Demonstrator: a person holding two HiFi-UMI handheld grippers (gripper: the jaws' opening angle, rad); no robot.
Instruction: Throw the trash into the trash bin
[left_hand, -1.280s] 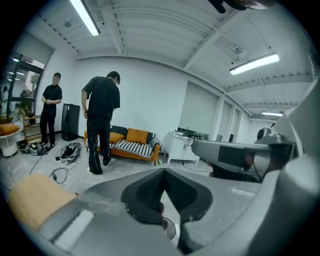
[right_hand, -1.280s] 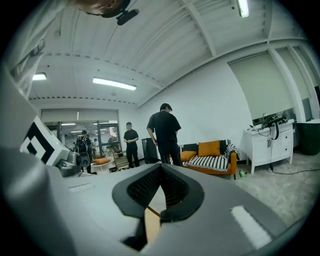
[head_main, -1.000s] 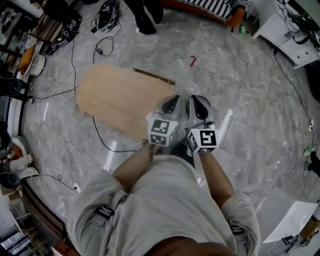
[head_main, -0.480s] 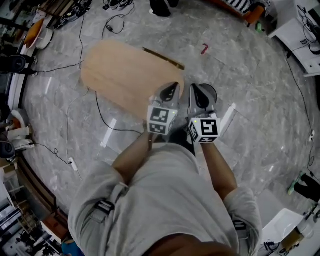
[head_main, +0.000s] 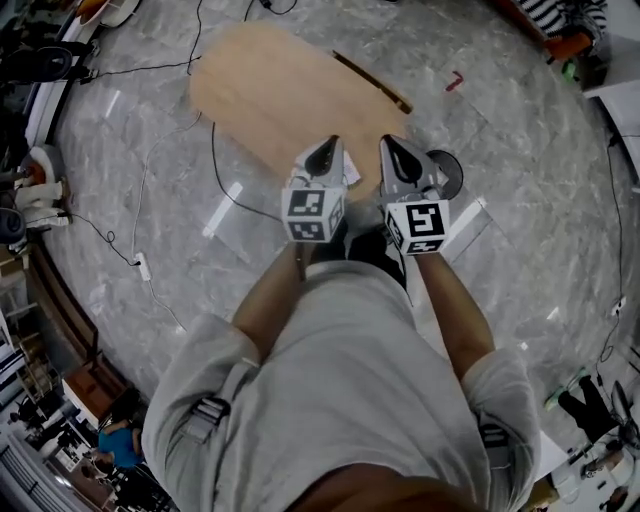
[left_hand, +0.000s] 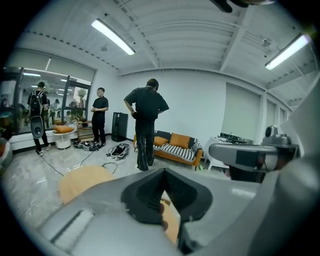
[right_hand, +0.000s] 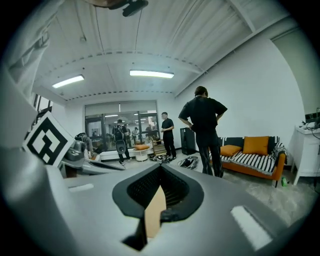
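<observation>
Left gripper (head_main: 327, 148) and right gripper (head_main: 391, 146) both have jaws pressed together, empty. A pale scrap (head_main: 351, 178) — probably the trash — lies on the wooden table's (head_main: 270, 80) near edge at twelve o'clock, between them. The dark round bin (head_main: 447, 172) sits at one o'clock, nearer the right.

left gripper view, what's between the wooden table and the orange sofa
A person in black stands between the table and the sofa, in the left gripper view.
</observation>
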